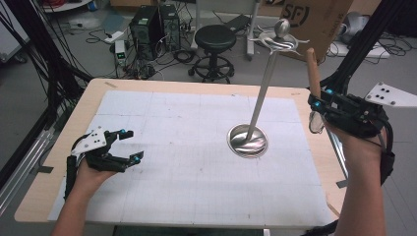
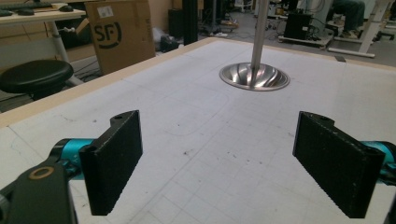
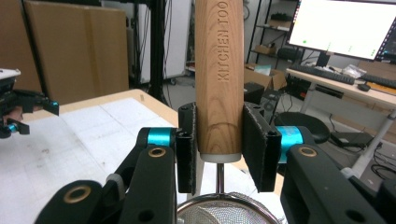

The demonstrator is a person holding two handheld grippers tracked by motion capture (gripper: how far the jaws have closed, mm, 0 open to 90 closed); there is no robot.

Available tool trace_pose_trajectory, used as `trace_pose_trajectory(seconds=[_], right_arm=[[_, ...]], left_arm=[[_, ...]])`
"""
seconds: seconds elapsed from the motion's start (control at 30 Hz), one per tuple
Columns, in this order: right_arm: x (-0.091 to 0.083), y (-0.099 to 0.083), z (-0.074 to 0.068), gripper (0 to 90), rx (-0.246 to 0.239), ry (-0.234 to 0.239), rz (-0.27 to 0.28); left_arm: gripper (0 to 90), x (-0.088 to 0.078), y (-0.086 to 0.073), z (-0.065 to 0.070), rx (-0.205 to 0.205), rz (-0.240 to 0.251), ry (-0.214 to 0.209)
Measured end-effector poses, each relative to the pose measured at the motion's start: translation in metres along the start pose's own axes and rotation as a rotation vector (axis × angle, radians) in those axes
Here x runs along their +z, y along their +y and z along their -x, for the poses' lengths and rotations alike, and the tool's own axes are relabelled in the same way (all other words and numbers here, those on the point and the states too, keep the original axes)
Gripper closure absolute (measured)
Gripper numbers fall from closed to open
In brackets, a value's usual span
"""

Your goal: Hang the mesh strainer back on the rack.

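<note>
**Right tongs hold a wooden-handled strainer upright; left tongs wide over the desk**

High view: the left tongs (image 1: 132,145) hover low over the white gridded mat at the desk's (image 1: 59,147) left side, jaws spread wide with nothing between them. At the right edge of the desk, the right tongs (image 1: 314,104) grip a wooden handle (image 1: 312,71) that stands upright above them; a round wire rim hangs just below the jaws. Right of centre on the mat stands a metal stand (image 1: 264,81), its fluted dish base (image 1: 247,140) flat on the mat, its thin pole leaning up to a knob with curved arms. The dish looks bare around the pole.

Left gripper view: both black jaws are far apart above the mat. The dish base (image 2: 254,77) and pole lie ahead, well apart from the jaws.

Right gripper view: the jaws press both sides of the wooden handle (image 3: 219,74), stamped "KITCHEN TOO", near its lower end. Below, a metal neck joins a mesh strainer bowl (image 3: 224,211), whose contents cannot be told.
</note>
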State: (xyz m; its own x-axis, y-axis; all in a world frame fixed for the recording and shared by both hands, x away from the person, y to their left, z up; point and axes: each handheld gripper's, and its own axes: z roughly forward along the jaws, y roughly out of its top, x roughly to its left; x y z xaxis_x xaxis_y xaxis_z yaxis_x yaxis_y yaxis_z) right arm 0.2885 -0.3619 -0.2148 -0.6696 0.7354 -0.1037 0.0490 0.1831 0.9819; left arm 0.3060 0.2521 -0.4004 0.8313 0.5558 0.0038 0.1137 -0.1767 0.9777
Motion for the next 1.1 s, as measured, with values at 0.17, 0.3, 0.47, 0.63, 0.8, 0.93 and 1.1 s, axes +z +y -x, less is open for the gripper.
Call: trace_pose_trajectory(seconds=[0.17,0.3,0.47,0.63,0.8,0.93,1.1], right_arm=[[0.004,0.003,0.001,68.1,-0.007,-0.002,-0.016],[0.007,0.002,0.001,68.1,-0.002,0.005,-0.021],[0.012,0.0,0.001,68.1,0.001,0.008,-0.02],[0.015,0.002,0.0,68.1,0.0,0.015,-0.013],[0.019,0.002,0.0,68.1,0.002,0.01,-0.028],[0.025,0.0,0.003,68.1,0.014,0.006,-0.044],[0.031,-0.003,0.009,68.1,0.039,-0.001,-0.045]], left_arm=[[16.3,0.001,0.0,0.0,0.0,-0.003,-0.001],[16.3,0.0,0.0,0.0,0.0,0.0,0.001],[16.3,0.0,0.0,0.0,0.001,-0.003,0.0],[16.3,0.0,-0.001,-0.001,-0.003,-0.001,0.001],[16.3,-0.001,0.0,0.0,-0.001,0.001,0.002],[16.3,-0.001,0.0,0.0,-0.004,0.003,0.002],[16.3,-0.001,-0.001,-0.001,-0.005,0.002,0.002]])
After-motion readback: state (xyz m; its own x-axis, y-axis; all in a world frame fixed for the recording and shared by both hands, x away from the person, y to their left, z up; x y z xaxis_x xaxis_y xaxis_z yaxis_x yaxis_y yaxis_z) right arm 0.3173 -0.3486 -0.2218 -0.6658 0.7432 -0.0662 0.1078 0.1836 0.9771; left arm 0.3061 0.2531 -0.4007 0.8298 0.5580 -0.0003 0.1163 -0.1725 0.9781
